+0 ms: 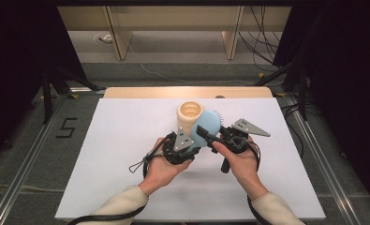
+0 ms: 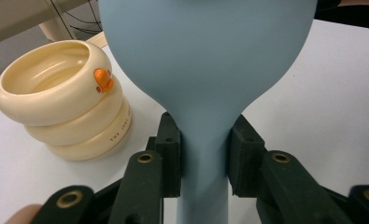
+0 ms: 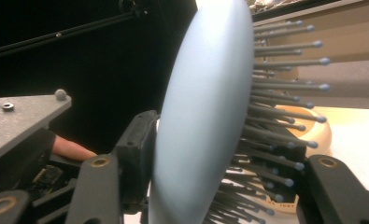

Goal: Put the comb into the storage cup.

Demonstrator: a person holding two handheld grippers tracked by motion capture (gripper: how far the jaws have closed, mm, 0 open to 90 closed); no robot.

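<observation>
A light-blue hairbrush (image 1: pixel 208 125) is held above the white table top, between both hands. My left gripper (image 1: pixel 195 143) is shut on its handle; in the left gripper view the two pads (image 2: pixel 170 161) press the narrow neck of the hairbrush (image 2: pixel 205 56) from both sides. My right gripper (image 1: pixel 210 137) is shut across the brush head: in the right gripper view one pad (image 3: pixel 138 149) lies against the smooth back of the hairbrush (image 3: pixel 201 116), and the other jaw sits among the dark bristles. Just behind stands a cream ribbed cup (image 1: pixel 189 114).
The cream cup (image 2: pixel 65 102) stands upright and open-topped, with a small orange mark on its rim, close behind the brush. The white table top (image 1: pixel 126 154) stretches out to both sides of the hands. Tripod legs and cables stand on the floor around the table.
</observation>
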